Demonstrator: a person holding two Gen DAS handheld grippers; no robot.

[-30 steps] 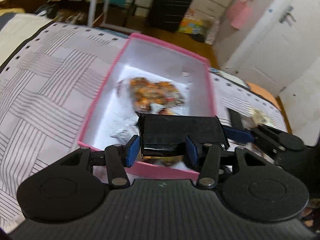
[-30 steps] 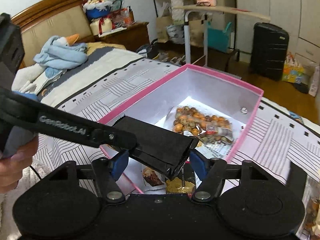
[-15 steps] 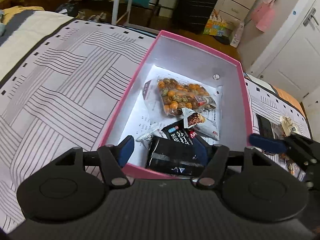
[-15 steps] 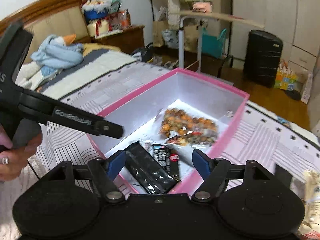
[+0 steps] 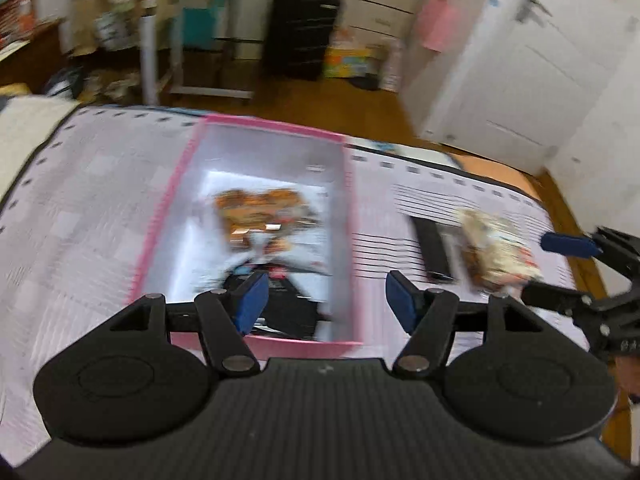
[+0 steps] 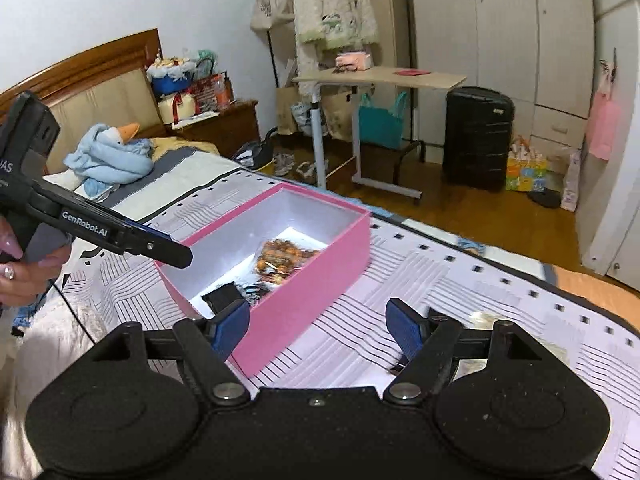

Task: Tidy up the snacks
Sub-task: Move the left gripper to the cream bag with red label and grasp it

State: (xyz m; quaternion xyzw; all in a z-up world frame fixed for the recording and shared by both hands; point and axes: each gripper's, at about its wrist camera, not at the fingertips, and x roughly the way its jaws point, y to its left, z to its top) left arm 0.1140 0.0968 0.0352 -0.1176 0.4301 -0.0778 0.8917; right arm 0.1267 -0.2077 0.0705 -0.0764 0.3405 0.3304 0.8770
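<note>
step: both tools empty, drop into box looks done; next pick prob. one of the 2 snacks outside the box
left gripper [image 5: 323,296]: fingers apart at a middling gap, nothing btwn; hangs above box's near end. Gap widened a moment ago, steady since
right gripper [image 6: 317,325]: jaws wide, just been opening, nothing btwn; over bedspread just beside box's long wall
box [image 6: 320,264]: pink outside, white inside, stiff card, straight walls, no lid on it
in box: clear bag of orange-brown bits [image 6: 282,258], crinkly; black packet [image 6: 224,298] at near end, flat, glossy
still out: pale bag [image 5: 496,248] and flat black bar [image 5: 432,254] side by side on bedspread [image 5: 80,216], w/ right gripper's blue tip near the bag
how-to: come down steep on the bag, pinch at the middle, film is slippery; quilt soft, so pads may sink & snag cloth
how-to 2: lift clear of the box wall before crossing, release low
blur: left view smeared, small labels unreadable
</note>
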